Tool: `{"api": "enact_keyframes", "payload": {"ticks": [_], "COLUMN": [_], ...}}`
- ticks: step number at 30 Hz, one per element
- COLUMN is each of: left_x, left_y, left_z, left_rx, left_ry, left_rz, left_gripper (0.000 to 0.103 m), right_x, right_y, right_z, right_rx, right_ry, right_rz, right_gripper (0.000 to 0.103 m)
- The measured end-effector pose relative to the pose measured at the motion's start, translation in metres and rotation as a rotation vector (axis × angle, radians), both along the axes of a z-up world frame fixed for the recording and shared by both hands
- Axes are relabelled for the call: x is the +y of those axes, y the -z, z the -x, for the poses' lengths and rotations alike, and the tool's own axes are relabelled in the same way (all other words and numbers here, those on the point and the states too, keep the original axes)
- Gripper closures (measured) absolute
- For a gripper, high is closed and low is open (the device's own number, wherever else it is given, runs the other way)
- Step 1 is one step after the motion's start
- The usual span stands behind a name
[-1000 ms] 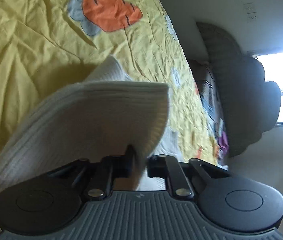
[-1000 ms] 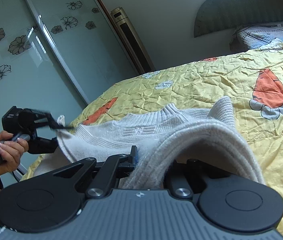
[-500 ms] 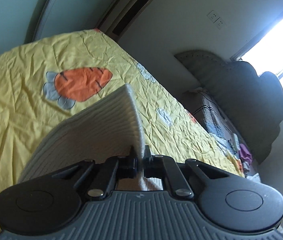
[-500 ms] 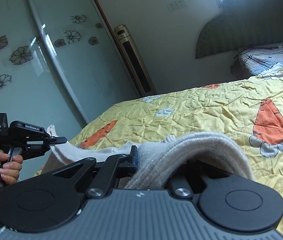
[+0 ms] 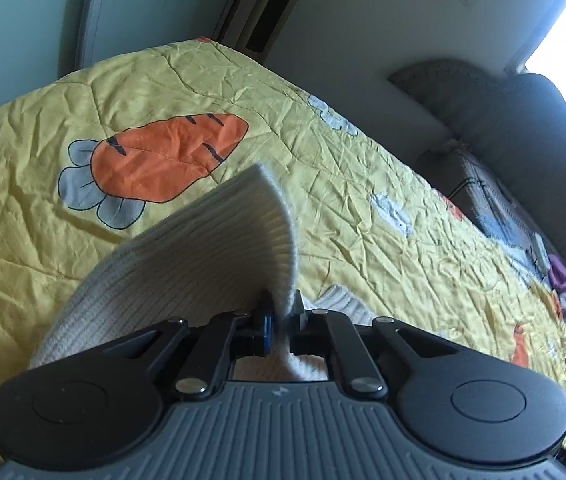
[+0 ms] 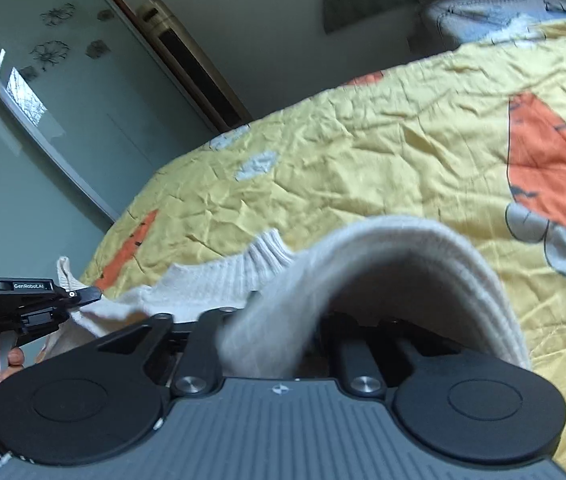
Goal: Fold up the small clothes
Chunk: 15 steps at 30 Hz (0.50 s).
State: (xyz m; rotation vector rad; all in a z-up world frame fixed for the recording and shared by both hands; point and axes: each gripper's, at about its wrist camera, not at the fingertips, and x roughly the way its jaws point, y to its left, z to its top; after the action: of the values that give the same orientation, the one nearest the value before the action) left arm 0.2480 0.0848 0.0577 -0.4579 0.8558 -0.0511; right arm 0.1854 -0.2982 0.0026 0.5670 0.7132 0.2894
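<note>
A small cream ribbed knit sweater (image 6: 219, 288) is stretched between both grippers above a yellow quilt (image 5: 363, 216). My left gripper (image 5: 282, 312) is shut on the ribbed hem of the sweater (image 5: 211, 256), which curls up over its fingers; it also shows at the far left of the right wrist view (image 6: 83, 294), pinching a corner. My right gripper (image 6: 279, 320) is shut on another ribbed edge that drapes over and hides its fingertips. The sweater's collar (image 6: 267, 248) rests on the quilt.
The yellow quilt (image 6: 383, 152) has orange carrot prints (image 5: 163, 160). A pillow (image 6: 495, 20) and a grey headboard (image 5: 531, 120) are at the bed's far end. Glass sliding doors (image 6: 23, 128) and a tall air conditioner (image 6: 191, 64) stand beside the bed.
Both grippers have held onto the sweater. They lifted it half a second ago and have now come lower and closer to the quilt; the collar lies on the bed again.
</note>
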Motion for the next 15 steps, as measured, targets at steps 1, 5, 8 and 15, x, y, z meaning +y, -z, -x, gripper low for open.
{"api": "enact_keyframes", "payload": {"ticks": [1,5,8,15], "left_x": [0.0,0.003,0.009,-0.029], "left_y": [0.0,-0.011,-0.025,-0.015], "left_z": [0.0,0.006,0.017,0.031], "left_rx": [0.0,-0.064,-0.173,-0.148], "left_ry": [0.003,-0.03,-0.092,0.105], "left_rz": [-0.007,-0.012,-0.045,-0.332], "left_gripper": [0.093,0.059,0.021,0.021], "right_x": [-0.005,-0.024,-0.021,0.02], "right_y": [0.0,-0.007,-0.015,-0.012], "right_z": [0.0,0.004,0.009,0.007], "right_rx": [-0.008,-0.057,-0.079,-0.019], "right_ry": [0.009,0.091,0.092,-0.017], "right_rz": [-0.039,-0.151,-0.097,0.268], "right_gripper": [0.067,0.048,0.041,0.031]}}
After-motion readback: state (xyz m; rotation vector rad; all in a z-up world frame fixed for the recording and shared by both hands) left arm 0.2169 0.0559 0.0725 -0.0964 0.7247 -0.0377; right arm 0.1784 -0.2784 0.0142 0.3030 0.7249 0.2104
